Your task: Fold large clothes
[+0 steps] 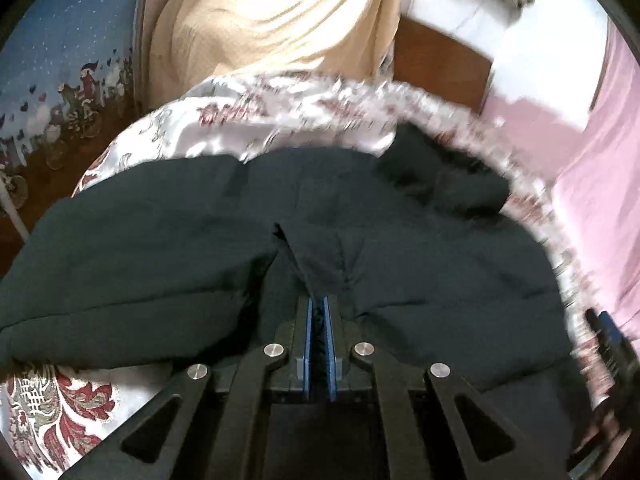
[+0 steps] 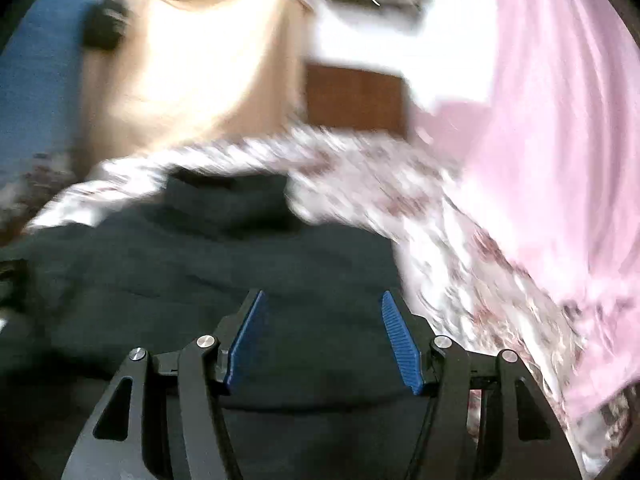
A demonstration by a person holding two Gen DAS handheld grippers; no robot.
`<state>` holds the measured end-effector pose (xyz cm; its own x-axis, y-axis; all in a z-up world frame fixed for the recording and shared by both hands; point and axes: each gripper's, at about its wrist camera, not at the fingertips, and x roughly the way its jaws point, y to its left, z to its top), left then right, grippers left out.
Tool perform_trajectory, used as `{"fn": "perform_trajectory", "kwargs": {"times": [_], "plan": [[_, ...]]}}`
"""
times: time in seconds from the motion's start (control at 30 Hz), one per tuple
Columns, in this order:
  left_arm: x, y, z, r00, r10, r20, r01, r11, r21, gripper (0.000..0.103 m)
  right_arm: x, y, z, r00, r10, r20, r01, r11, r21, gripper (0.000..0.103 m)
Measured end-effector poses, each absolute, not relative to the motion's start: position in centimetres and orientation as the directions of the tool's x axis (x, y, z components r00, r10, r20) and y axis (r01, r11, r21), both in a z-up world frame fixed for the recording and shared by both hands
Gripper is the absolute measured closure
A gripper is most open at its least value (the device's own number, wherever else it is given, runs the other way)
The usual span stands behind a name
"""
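Note:
A large dark green garment (image 1: 160,248) lies spread on a floral satin cover (image 1: 224,124). My left gripper (image 1: 319,300) is shut on a pinched fold of this garment, and the fabric rises in a ridge from the blue pads. In the right wrist view the same garment (image 2: 180,264) lies under my right gripper (image 2: 322,296). Its jaws stand apart with nothing pressed between the blue pads (image 2: 394,320). The right gripper (image 1: 608,332) also shows at the right edge of the left wrist view, beside the garment's edge. The right wrist view is blurred.
The floral cover (image 2: 400,184) runs around the garment. Pink fabric (image 2: 560,120) hangs on the right, and a beige cloth (image 1: 280,20) lies behind. A blue patterned fabric (image 1: 60,60) is at the far left, with a brown wooden surface (image 1: 440,68) beyond.

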<state>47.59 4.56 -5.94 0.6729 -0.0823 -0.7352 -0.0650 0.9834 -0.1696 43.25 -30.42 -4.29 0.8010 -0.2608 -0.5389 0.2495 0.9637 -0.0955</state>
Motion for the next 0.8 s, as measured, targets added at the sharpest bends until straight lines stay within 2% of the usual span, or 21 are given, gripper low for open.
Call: {"fn": "perform_trajectory", "kwargs": {"times": [0.07, 0.13, 0.23, 0.43, 0.5, 0.57, 0.63, 0.67, 0.7, 0.73, 0.77, 0.8], "plan": [[48.6, 4.1, -7.8, 0.635, -0.046, -0.771, -0.086, 0.988, -0.130, 0.097, 44.8, -33.4, -6.5, 0.748, -0.181, -0.638, 0.269, 0.962, 0.042, 0.078], [48.9, 4.3, -8.9, 0.612, -0.036, -0.790, -0.100, 0.988, -0.122, 0.096, 45.7, -34.5, -8.3, 0.708, -0.127, -0.695, 0.269, 0.958, 0.100, 0.079], [49.3, 4.5, -10.1, 0.585, -0.030, -0.810, -0.111, 0.987, -0.117, 0.095, 47.2, -34.6, -11.1, 0.645, -0.089, -0.759, 0.257, 0.961, 0.106, 0.079], [49.2, 3.4, -11.5, 0.563, -0.004, -0.826, -0.104, 0.992, -0.076, 0.093, 47.7, -33.9, -12.6, 0.622, -0.077, -0.779, 0.251, 0.962, 0.105, 0.079], [48.9, 3.8, -11.3, 0.572, -0.031, -0.820, -0.104, 0.989, -0.110, 0.091, 47.8, -33.5, -12.7, 0.620, -0.100, -0.778, 0.251, 0.965, 0.076, 0.079], [48.3, 4.9, -10.7, 0.578, -0.063, -0.813, -0.123, 0.979, -0.164, 0.077, 47.5, -33.6, -12.5, 0.629, -0.099, -0.771, 0.252, 0.964, 0.082, 0.079], [47.3, 6.4, -10.1, 0.580, -0.118, -0.806, -0.153, 0.956, -0.250, 0.047, 46.9, -33.9, -12.1, 0.649, -0.075, -0.757, 0.252, 0.960, 0.121, 0.076], [46.7, 6.9, -9.8, 0.590, -0.147, -0.794, -0.167, 0.940, -0.298, 0.042, 46.7, -34.1, -11.9, 0.659, -0.064, -0.750, 0.250, 0.959, 0.137, 0.069], [45.9, 7.6, -9.3, 0.602, -0.179, -0.778, -0.180, 0.919, -0.351, 0.034, 46.1, -34.1, -11.4, 0.679, -0.047, -0.733, 0.242, 0.956, 0.163, 0.056], [44.8, 8.5, -8.8, 0.618, -0.219, -0.755, -0.192, 0.889, -0.415, 0.025, 45.8, -33.9, -11.1, 0.691, -0.042, -0.722, 0.238, 0.956, 0.172, 0.049], [43.9, 9.2, -8.3, 0.632, -0.248, -0.734, -0.197, 0.865, -0.462, 0.020, 45.4, -33.7, -10.6, 0.707, -0.044, -0.706, 0.236, 0.956, 0.176, 0.037], [43.2, 9.8, -8.0, 0.641, -0.265, -0.720, -0.199, 0.849, -0.489, 0.014, 44.6, -33.0, -9.7, 0.733, -0.048, -0.678, 0.226, 0.958, 0.177, 0.031]]}}
